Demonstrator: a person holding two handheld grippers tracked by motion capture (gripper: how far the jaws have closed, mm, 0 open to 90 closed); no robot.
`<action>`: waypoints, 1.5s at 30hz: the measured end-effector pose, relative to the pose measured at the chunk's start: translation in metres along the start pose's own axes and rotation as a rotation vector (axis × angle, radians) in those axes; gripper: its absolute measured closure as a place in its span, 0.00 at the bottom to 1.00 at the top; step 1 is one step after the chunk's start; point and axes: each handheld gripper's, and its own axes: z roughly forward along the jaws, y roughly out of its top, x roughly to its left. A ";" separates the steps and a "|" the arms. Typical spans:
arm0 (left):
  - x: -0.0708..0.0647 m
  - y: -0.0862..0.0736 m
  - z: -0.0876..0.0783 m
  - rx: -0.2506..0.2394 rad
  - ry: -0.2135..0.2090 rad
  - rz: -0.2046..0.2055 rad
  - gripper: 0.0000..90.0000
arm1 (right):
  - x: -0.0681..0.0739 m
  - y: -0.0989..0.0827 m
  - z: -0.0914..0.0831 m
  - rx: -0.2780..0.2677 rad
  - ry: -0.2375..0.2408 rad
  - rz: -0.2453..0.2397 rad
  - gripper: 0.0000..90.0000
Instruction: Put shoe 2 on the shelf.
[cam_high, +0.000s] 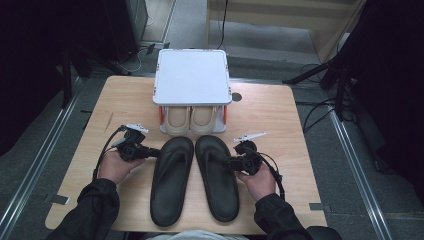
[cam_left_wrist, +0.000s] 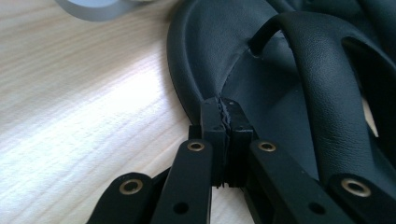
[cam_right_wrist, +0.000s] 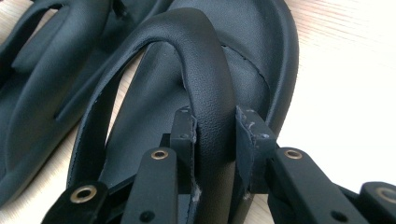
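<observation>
Two black sandals (cam_high: 195, 177) side by side on table (cam_high: 280, 115), before white rack (cam_high: 191, 76). Left gripper (cam_left_wrist: 225, 108) clenched on left sandal's rim (cam_left_wrist: 187, 100). Right gripper (cam_right_wrist: 214, 122) grasping right sandal's strap (cam_right_wrist: 205, 79). Advice: lift both level, keep toes toward rack.

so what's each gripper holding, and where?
Right gripper clamps the strap of the right-hand sandal. Left gripper is shut at the left-hand sandal's outer edge; a pinch on it cannot be told.
</observation>
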 end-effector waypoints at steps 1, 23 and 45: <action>-0.001 0.000 0.000 -0.001 0.005 0.001 0.99 | 0.000 0.000 0.001 -0.002 0.004 -0.005 0.79; -0.021 -0.004 0.005 0.047 -0.051 0.040 1.00 | -0.002 0.000 0.004 -0.023 0.013 -0.001 0.79; -0.027 -0.005 0.002 0.031 -0.095 0.031 0.88 | -0.005 0.006 0.003 -0.076 0.020 -0.030 0.67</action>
